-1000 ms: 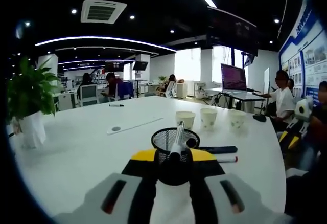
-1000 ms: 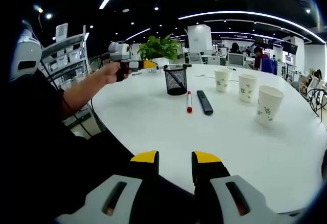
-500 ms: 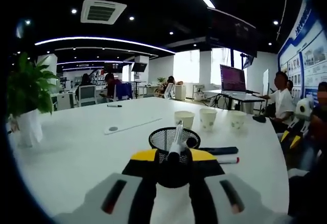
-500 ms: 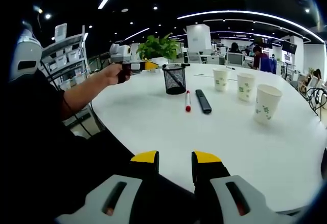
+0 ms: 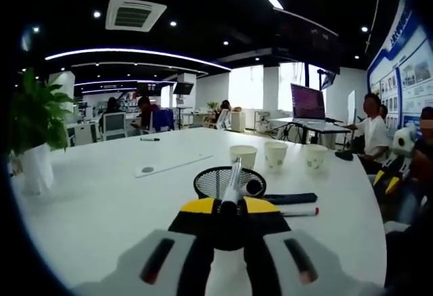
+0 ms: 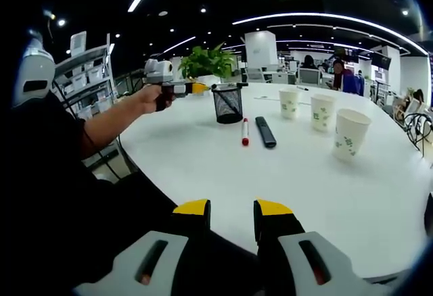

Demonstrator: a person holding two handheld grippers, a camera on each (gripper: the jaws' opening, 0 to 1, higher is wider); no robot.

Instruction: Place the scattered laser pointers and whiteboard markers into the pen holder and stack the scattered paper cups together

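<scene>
My left gripper (image 5: 231,207) is shut on a slim silver pen-like pointer (image 5: 234,180), whose tip hangs over the mouth of the black mesh pen holder (image 5: 216,182). In the right gripper view a hand holds that left gripper (image 6: 177,88) just left of the holder (image 6: 229,105), level with its rim. A red-capped whiteboard marker (image 6: 244,131) and a black laser pointer (image 6: 265,132) lie side by side in front of the holder. Three paper cups (image 6: 289,103) (image 6: 322,111) (image 6: 350,134) stand apart on the right. My right gripper (image 6: 231,216) hovers open and empty near the table's edge.
A potted plant (image 6: 213,63) stands behind the holder on the round white table (image 6: 304,188). A flat white strip (image 5: 169,166) lies further out. A laptop (image 5: 309,103) and seated people are on the room's far side.
My left gripper has risen a little with the pointer, still over the holder's mouth. The right gripper has barely moved.
</scene>
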